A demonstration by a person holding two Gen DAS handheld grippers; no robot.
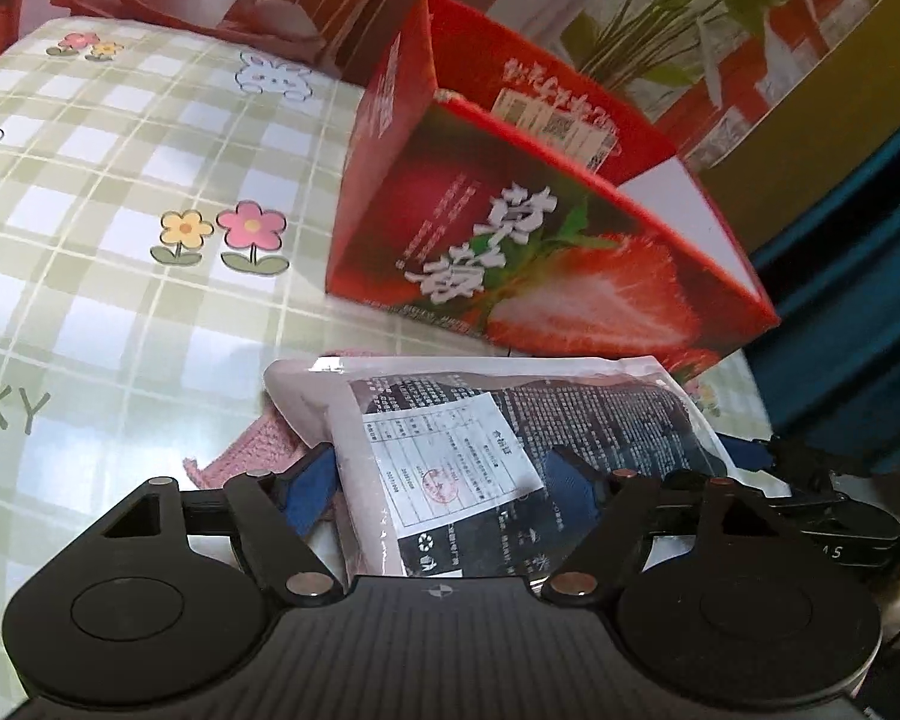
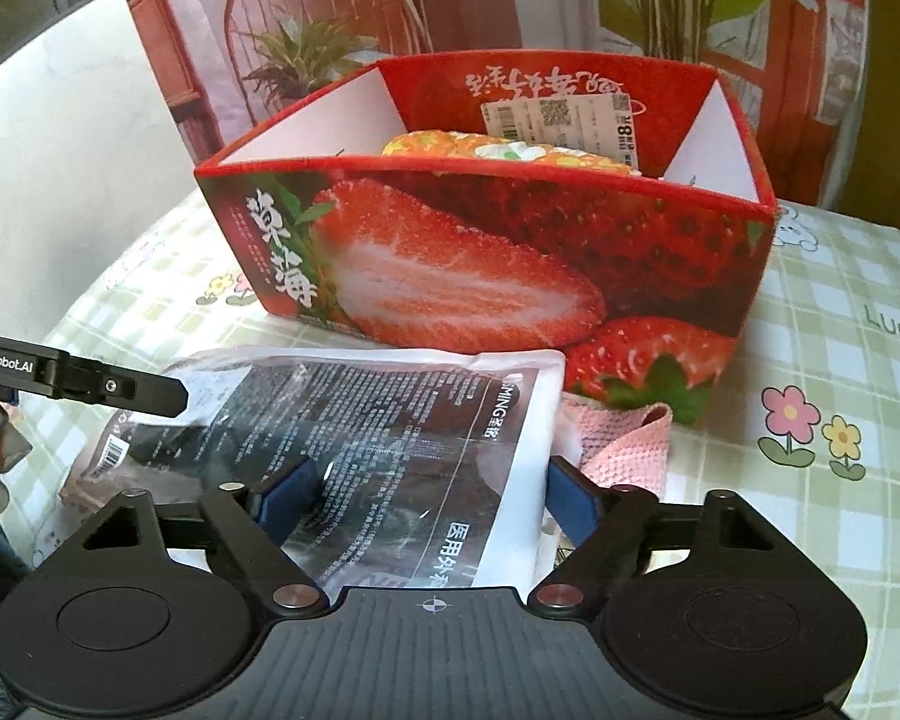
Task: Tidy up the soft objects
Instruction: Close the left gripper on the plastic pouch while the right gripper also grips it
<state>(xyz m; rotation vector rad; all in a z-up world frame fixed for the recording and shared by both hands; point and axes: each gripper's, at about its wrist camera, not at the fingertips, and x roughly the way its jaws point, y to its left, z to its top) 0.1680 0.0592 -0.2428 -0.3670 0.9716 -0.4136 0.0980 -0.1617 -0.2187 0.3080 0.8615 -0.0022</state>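
Looking along the left wrist view first:
Packet: a flat plastic packet [image 1: 510,450], white-edged with a dark printed panel and a white certificate slip, lies on the table just before the red box.
Left gripper: the left gripper [image 1: 450,480] straddles the packet, blue pads [image 1: 315,489] at both its edges; whether they press cannot be told.
Cloth: a pink knitted cloth [image 1: 258,450] sticks out from under the packet's left side.
Box: an open-topped red strawberry carton [image 1: 510,228] stands near the table's far right corner.
Surface: a green-and-white checked tablecloth [image 1: 120,180] with flowers and rabbits.
Room: a printed backdrop [image 1: 660,12] of plants and furniture behind the table.

Right wrist view:
Packet: the same packet [image 2: 390,450], glossy and creased, its far edge touching the carton's [image 2: 480,252] base.
Right gripper: the right gripper [image 2: 432,495] holds its blue pads either side of the packet's near end, contact unclear.
Other gripper: the left gripper's black finger [image 2: 120,390] lies over the packet's left part.
Box contents: an orange flowered soft item [image 2: 498,153] inside.
Cloth: the pink cloth [image 2: 624,444] shows at the packet's right.
Surface: checked cloth [image 2: 840,510] reaching the right edge.
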